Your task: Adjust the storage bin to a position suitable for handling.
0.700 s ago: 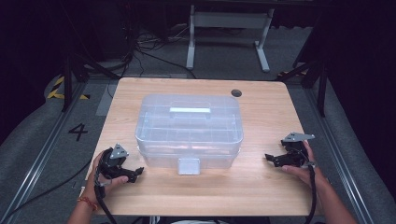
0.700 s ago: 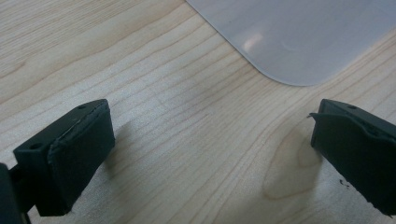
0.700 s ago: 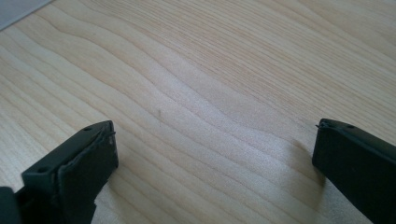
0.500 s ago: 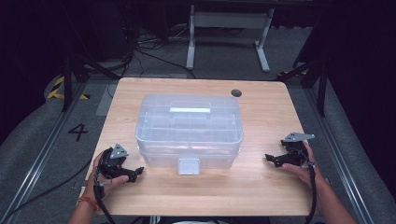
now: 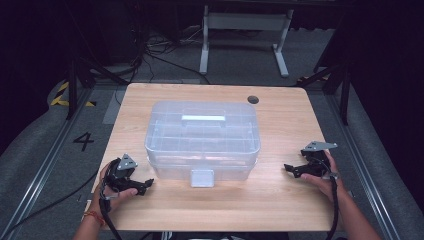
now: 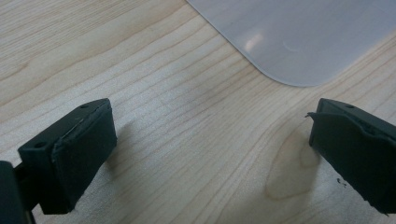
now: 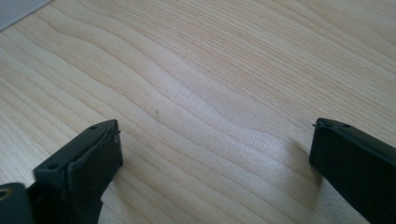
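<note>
both grippers, left gripper and right gripper, gape empty beside the clear box.

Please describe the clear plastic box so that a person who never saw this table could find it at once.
Look at the light wooden table; the clear plastic box stands at its middle, between the left gripper and the right gripper. It is the largest thing there, see-through, with a pale handle on its lid and a latch on the near side.
</note>
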Demonstrator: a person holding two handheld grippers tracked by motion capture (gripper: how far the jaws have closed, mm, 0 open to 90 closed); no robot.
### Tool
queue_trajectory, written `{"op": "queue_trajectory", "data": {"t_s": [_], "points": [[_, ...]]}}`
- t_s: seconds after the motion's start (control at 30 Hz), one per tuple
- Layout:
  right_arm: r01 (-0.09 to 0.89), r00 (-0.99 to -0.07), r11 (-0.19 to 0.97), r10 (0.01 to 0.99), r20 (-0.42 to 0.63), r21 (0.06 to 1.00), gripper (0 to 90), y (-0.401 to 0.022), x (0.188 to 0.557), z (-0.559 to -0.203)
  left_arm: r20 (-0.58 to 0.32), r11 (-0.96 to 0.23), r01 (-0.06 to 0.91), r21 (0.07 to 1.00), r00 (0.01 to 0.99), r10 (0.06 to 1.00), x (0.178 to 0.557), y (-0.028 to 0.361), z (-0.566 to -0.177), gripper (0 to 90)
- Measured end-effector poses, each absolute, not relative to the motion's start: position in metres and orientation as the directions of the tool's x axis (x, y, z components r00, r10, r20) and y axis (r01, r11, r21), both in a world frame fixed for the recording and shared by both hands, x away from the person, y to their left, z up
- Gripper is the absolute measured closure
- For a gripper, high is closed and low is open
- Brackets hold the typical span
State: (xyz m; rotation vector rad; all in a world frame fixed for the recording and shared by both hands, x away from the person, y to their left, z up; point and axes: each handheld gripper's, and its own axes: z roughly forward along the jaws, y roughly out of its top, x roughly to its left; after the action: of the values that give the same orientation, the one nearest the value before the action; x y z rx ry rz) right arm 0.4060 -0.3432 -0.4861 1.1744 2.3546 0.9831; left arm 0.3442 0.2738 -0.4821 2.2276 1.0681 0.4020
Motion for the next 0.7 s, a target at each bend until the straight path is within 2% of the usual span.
{"op": "queue_trajectory", "data": {"t_s": [0.13,0.5,0.7], "points": [[0.553,-0.616,0.421,0.788,0.013,0.720,20.0,-0.345,0.405,-0.483,0.003,-0.474,0.589,0.654,0.625,0.781,0.344,0.274,-0.482,1.2],[0.504,-0.644,0.413,0.765,0.011,0.759,20.9,-0.338,0.399,-0.470,0.001,-0.470,0.588,0.658,0.624,0.782,0.345,0.274,-0.482,1.1],[0.464,-0.657,0.389,0.754,0.014,0.796,24.7,-0.335,0.393,-0.456,0.002,-0.471,0.588,0.658,0.624,0.781,0.345,0.274,-0.482,1.1]]}}
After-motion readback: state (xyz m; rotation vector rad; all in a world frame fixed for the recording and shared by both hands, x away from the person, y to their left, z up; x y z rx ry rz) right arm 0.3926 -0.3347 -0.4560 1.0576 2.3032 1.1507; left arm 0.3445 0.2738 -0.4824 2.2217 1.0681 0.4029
